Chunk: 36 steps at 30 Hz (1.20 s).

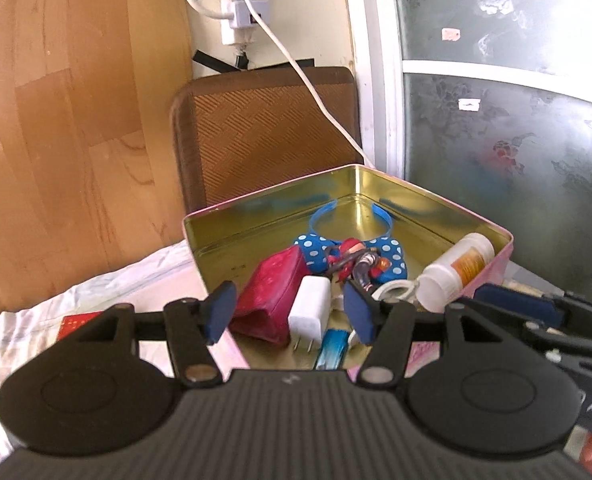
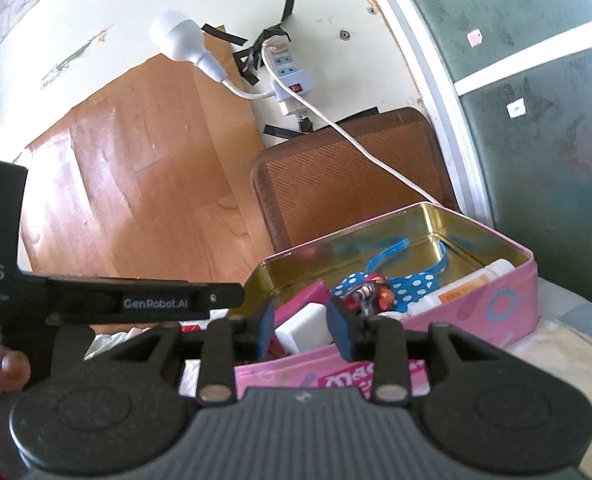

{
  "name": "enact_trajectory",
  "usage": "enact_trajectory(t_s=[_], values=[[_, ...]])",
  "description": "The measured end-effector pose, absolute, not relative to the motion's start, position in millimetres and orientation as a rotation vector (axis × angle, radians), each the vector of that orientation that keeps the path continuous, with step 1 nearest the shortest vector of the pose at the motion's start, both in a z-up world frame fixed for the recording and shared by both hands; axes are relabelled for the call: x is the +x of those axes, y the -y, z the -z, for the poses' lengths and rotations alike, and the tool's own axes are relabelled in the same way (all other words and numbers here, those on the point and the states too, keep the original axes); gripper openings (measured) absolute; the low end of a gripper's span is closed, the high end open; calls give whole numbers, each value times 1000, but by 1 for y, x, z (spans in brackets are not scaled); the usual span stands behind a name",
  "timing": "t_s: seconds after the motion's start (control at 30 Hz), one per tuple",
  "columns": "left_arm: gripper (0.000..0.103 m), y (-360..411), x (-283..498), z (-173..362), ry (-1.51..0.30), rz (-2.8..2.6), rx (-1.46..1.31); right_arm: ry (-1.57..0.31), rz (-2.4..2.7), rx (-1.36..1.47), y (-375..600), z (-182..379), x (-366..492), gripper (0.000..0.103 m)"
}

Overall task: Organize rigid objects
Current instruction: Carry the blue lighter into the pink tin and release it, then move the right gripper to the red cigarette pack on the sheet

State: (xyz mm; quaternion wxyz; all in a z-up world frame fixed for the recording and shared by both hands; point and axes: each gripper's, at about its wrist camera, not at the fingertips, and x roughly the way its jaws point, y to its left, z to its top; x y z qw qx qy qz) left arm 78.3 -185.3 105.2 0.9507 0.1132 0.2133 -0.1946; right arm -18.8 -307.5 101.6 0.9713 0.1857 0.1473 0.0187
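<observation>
The tin box (image 1: 375, 184) looked like metal, its inside glossy gold and mirror-like, its outside painted pink (image 2: 475, 308). The medicine bottle (image 1: 455, 272) and the charger plug (image 1: 309, 310) were smooth white plastic. The polka-dot bow (image 1: 387, 256) seemed cloth, on a glossy blue plastic headband (image 1: 327, 212). The board (image 1: 76, 120) behind was varnished wood grain; the brown mat (image 1: 264, 132) was rough and woven. The grippers' blue pads (image 1: 220, 312) looked matt.

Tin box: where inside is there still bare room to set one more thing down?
The tin box has bare gold floor in its far corner behind the blue headband and along its left wall beyond the red pouch. The near half is crowded: pouch, white charger, white bottle.
</observation>
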Motion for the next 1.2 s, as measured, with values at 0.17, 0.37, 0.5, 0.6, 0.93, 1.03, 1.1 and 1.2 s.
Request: enact_trajectory(t_s=[0.17, 0.37, 0.5, 0.6, 0.93, 1.03, 1.1, 1.2], values=[[62, 174, 62, -105, -411, 397, 227, -285, -38, 356, 295, -111, -29, 35], [64, 156, 49, -103, -389, 395, 213, -268, -33, 331, 280, -121, -35, 37], [71, 142, 45, -100, -379, 380, 205, -276, -38, 310, 270, -122, -33, 40], [71, 130, 45, -96, -380, 364, 202, -288, -46, 292, 259, -121, -29, 40], [72, 89, 52, -84, -394, 301, 161, -334, -78, 238, 222, -120, -12, 41], [72, 76, 57, -79, -401, 279, 158, -346, -91, 224, 212, -119, -5, 42], [72, 68, 61, -76, -408, 264, 154, -354, -100, 214, 205, -119, 0, 42], [72, 54, 68, -69, -425, 237, 139, -366, -118, 196, 194, -118, 8, 42]])
